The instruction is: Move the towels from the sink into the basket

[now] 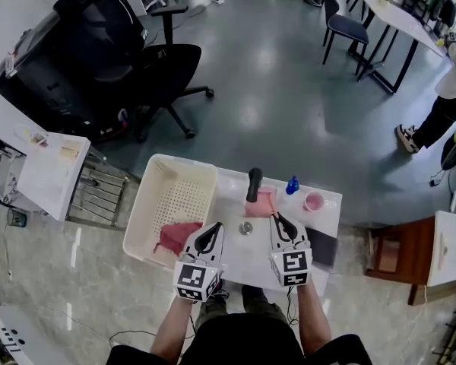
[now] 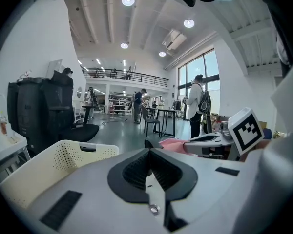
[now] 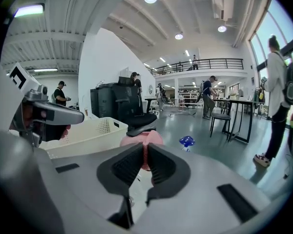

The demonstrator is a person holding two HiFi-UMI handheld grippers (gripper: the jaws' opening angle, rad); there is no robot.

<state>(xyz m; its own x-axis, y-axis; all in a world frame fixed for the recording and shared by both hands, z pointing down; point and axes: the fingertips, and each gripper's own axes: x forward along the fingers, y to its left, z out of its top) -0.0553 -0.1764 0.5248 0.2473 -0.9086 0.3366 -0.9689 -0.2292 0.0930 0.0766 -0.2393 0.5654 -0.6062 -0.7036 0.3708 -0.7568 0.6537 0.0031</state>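
Pink towel (image 1: 262, 202) — edge pinched between right gripper (image 1: 277, 218) pads, beside the faucet (image 1: 254, 182)

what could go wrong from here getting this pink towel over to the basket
1. The right gripper seems to pinch only an edge of the pink towel, so the towel may slip out.
2. The towel lies against the black faucet and could snag there when lifted.
3. The left gripper, shut and empty, sits by the rim of the basket, roughly on the towel's path, so the grippers could bump on the way across.
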